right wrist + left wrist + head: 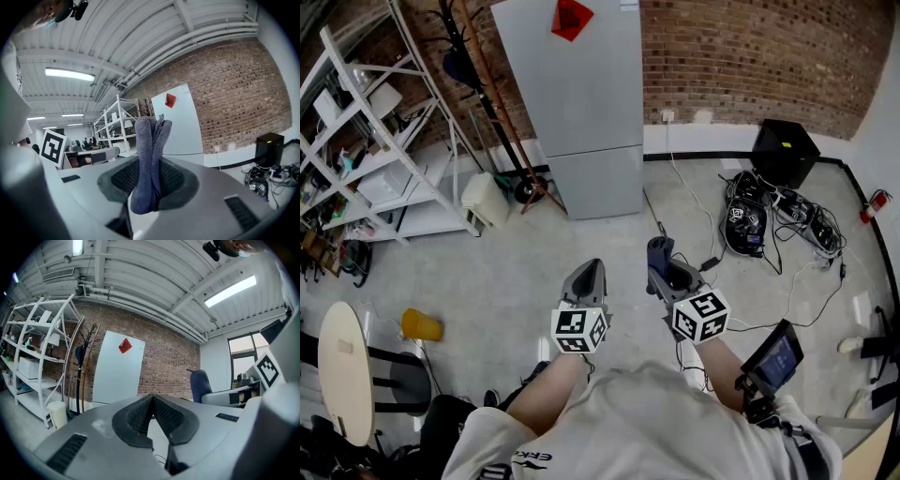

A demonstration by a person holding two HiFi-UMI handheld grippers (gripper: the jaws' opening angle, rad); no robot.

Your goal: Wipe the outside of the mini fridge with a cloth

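Note:
A tall light-grey fridge with a red tag stands against the brick wall, well ahead of both grippers. It also shows in the left gripper view as the fridge and in the right gripper view as the fridge. My right gripper is shut on a folded blue-grey cloth, which sticks up between its pads; the cloth shows at its tip from above. My left gripper is shut with nothing in it, its pads meeting at the tip.
White metal shelving stands left of the fridge, with a coat stand and a white bin between them. A black box and tangled cables lie on the floor at right. A yellow cup lies at left.

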